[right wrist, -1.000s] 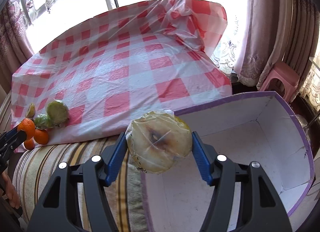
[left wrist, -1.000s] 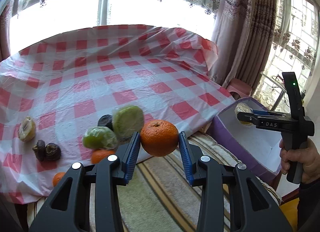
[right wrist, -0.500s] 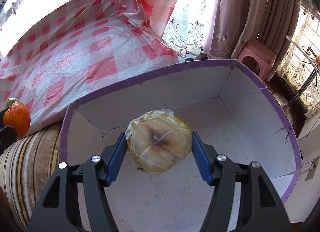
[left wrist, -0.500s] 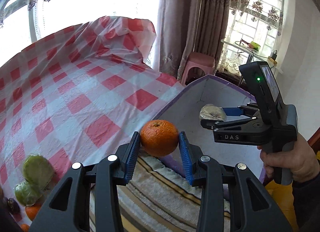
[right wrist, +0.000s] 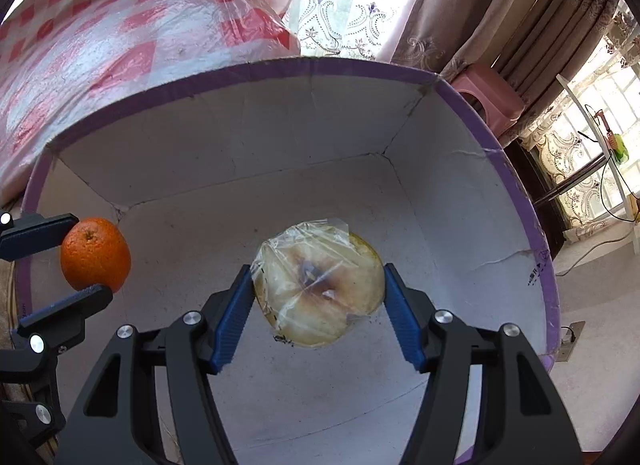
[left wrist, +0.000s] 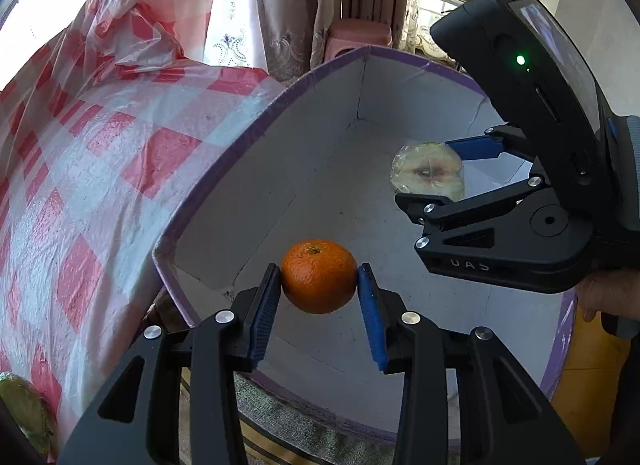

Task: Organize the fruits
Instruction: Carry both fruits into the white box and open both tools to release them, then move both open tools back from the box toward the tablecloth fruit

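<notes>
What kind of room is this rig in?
Likely a home living room or bedroom: patterned curtains over bright windows, a pink plastic stool, and a red-checked plastic cover on furniture beside the white box.

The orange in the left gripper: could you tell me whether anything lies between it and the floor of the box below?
Nothing visible does. The orange hangs in the left gripper over the bare white floor of the box. The right gripper, holding the wrapped fruit half, is off to one side, not underneath.

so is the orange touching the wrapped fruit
Apart. The right wrist view shows bare box floor between the orange and the wrapped fruit, each in its own gripper.
</notes>
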A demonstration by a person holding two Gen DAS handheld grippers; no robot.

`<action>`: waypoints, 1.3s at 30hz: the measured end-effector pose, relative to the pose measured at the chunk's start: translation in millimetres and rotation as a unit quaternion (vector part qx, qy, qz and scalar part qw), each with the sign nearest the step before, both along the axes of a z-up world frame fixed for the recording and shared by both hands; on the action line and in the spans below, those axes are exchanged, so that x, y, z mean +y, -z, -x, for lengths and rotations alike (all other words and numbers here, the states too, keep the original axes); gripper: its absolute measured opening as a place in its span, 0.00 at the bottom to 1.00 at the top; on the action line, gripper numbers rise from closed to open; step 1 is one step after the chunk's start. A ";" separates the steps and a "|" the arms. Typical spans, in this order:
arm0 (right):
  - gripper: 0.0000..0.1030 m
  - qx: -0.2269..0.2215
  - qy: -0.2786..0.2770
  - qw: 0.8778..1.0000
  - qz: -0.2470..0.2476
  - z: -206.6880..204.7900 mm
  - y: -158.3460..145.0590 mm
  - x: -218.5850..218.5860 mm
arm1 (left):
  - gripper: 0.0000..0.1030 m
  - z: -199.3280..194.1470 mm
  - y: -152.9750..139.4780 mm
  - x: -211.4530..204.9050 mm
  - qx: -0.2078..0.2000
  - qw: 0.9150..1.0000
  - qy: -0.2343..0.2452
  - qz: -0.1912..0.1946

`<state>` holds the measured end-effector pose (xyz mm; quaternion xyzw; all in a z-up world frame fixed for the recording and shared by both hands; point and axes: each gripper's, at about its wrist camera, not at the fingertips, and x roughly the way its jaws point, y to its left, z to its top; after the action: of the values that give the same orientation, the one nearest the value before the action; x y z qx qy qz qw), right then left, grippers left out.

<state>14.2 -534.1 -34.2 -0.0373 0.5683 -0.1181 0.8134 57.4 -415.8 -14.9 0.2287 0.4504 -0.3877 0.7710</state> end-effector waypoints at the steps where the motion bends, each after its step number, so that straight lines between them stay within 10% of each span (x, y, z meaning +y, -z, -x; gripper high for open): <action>1: 0.62 0.006 -0.001 1.000 -0.006 0.7 2.7 -0.7 | 0.36 0.5 5.2 -2.0 0.003 1.000 0.003 -0.008; 19: 0.64 0.038 -0.010 0.999 0.001 12.4 26.6 7.3 | 0.44 20.0 32.5 -19.4 -0.078 0.991 0.026 -0.106; 30: 0.91 0.008 0.001 1.000 -0.018 12.2 8.3 4.2 | 0.84 20.1 13.1 -9.7 -0.082 0.995 0.024 -0.044; 39: 0.96 -0.078 0.052 0.996 -0.008 21.2 -44.5 -15.7 | 0.86 9.9 -35.9 29.9 -0.124 0.989 -0.059 0.052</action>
<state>-7.0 -549.8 10.4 0.0082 0.5049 -0.1587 0.8484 47.4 -385.9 21.0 0.2078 0.3427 -0.3332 0.8534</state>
